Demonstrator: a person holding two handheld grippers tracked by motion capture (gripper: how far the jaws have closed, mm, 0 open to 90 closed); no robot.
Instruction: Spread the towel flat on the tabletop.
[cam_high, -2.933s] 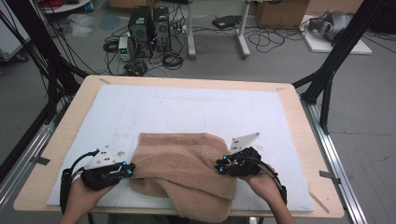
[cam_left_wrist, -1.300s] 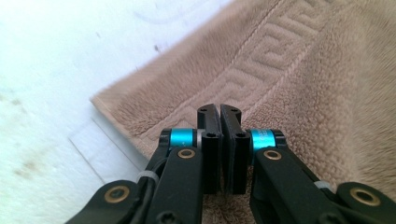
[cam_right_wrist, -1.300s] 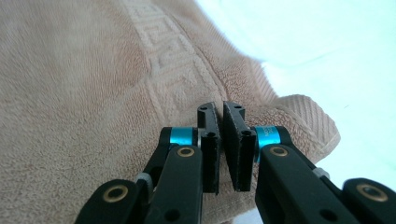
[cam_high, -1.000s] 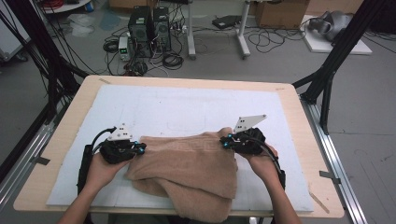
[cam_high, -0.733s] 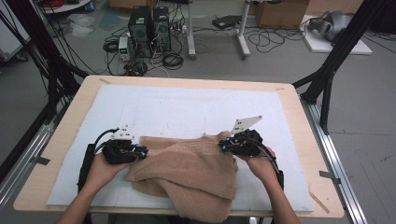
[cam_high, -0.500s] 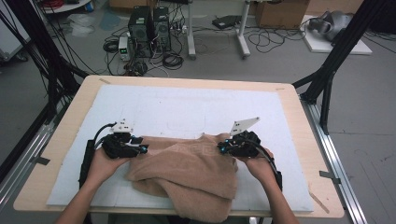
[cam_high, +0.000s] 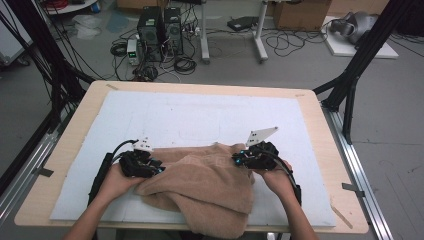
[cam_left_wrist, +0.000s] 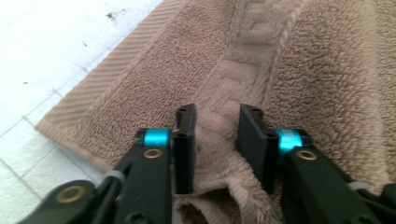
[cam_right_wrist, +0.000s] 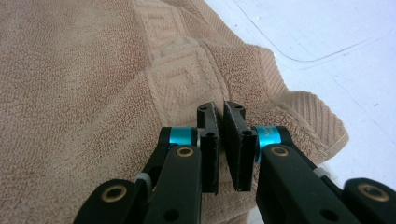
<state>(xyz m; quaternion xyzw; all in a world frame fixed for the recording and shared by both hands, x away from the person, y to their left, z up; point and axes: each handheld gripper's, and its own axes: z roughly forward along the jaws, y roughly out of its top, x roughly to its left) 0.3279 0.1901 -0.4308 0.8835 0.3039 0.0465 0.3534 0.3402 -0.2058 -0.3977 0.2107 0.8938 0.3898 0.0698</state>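
A tan towel (cam_high: 210, 185) lies bunched on the white mat (cam_high: 200, 115), its near part hanging over the table's front edge. My left gripper (cam_high: 156, 167) is at the towel's left edge. In the left gripper view its jaws (cam_left_wrist: 218, 112) have just been closing, and a raised fold of the towel (cam_left_wrist: 327, 70) fills the gap between the pads. My right gripper (cam_high: 237, 160) is at the towel's right corner. In the right gripper view its jaws (cam_right_wrist: 220, 109) stand almost together, pinching a thin layer of the towel (cam_right_wrist: 84, 93) by its patterned border.
The mat covers a wooden table (cam_high: 80, 130) with bare white surface beyond the towel. Black frame legs (cam_high: 350, 85) stand at the far corners. Computers and cables (cam_high: 160, 30) sit on the floor behind the table.
Both hands have carried the towel's edge away from the person, up the mat. In the last second the left gripper let go, sank a little and closed again on a fold.
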